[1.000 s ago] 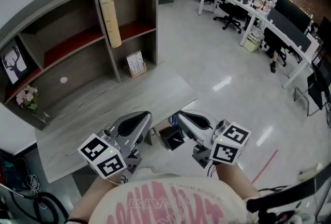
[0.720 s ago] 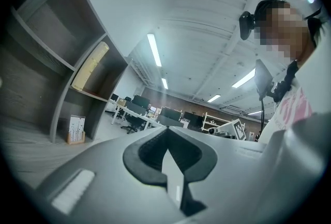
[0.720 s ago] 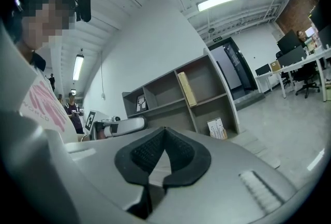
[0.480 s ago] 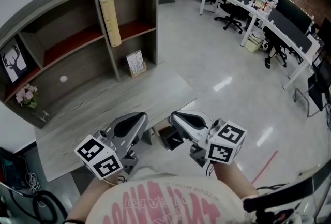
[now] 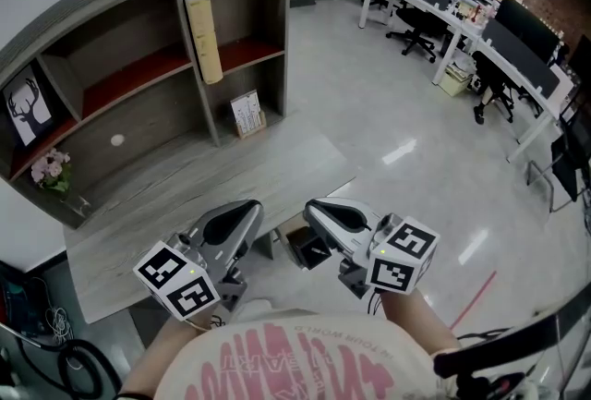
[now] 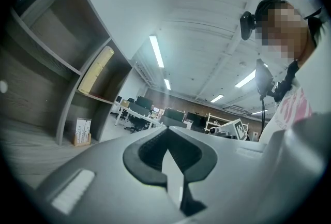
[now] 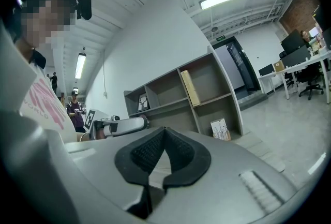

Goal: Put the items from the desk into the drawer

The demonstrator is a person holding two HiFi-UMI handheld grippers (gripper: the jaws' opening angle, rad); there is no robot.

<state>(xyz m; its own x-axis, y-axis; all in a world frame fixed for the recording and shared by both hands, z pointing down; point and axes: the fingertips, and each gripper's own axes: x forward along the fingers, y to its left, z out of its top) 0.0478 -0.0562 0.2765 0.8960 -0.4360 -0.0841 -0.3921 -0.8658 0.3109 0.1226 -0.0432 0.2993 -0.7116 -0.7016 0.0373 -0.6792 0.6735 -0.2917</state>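
Observation:
On the grey desk (image 5: 185,195) with its shelf unit I see a desk calendar (image 5: 246,115) and a small white round thing (image 5: 117,140). A beige binder (image 5: 205,33) stands upright on a shelf. A framed deer picture (image 5: 28,107) and a bunch of pink flowers (image 5: 51,172) are at the left. My left gripper (image 5: 245,209) and right gripper (image 5: 319,207) hover side by side at the desk's near edge. Both are shut with nothing in them, and their pads meet in the left gripper view (image 6: 166,146) and the right gripper view (image 7: 164,132). No drawer shows clearly.
A dark box-like thing (image 5: 309,246) sits low between the grippers, under the desk edge. Office desks and chairs (image 5: 462,19) stand across the shiny floor at the back right. Cables (image 5: 37,333) lie at the bottom left.

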